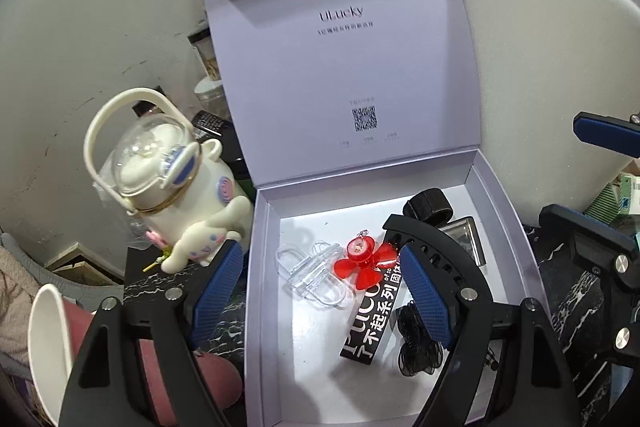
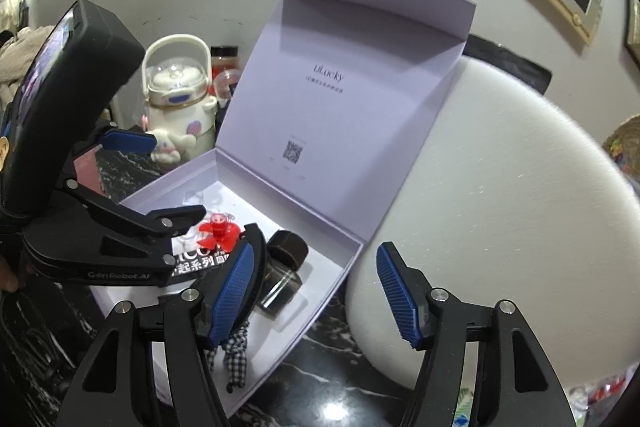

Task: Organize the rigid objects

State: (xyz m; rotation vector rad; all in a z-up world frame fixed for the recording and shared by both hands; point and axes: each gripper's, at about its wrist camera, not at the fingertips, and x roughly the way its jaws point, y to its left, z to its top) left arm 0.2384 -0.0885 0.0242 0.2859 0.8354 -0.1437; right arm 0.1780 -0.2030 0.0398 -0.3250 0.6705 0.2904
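A white gift box [image 1: 264,307] lies open on the dark marble top, its lid [image 1: 340,67] standing up behind. Inside lie a clear plastic piece [image 1: 312,275], a red flower charm [image 1: 362,263], a black printed strip [image 1: 376,323], a black mesh hair tie [image 1: 416,343] and a dark glass bottle with a black cap [image 2: 284,267]. My left gripper [image 1: 320,267] hangs open over the box's left wall, nothing between its pads. My right gripper [image 2: 316,267] is open above the box's right corner, holding nothing. A checked fabric tie [image 2: 236,351] shows under its left finger.
A cream water jug with a plush-style figure [image 1: 176,187] stands left of the box, with jars behind it. A pink paper cup [image 1: 52,339] lies at the near left. A big white rounded cushion [image 2: 500,207] presses against the box's right side.
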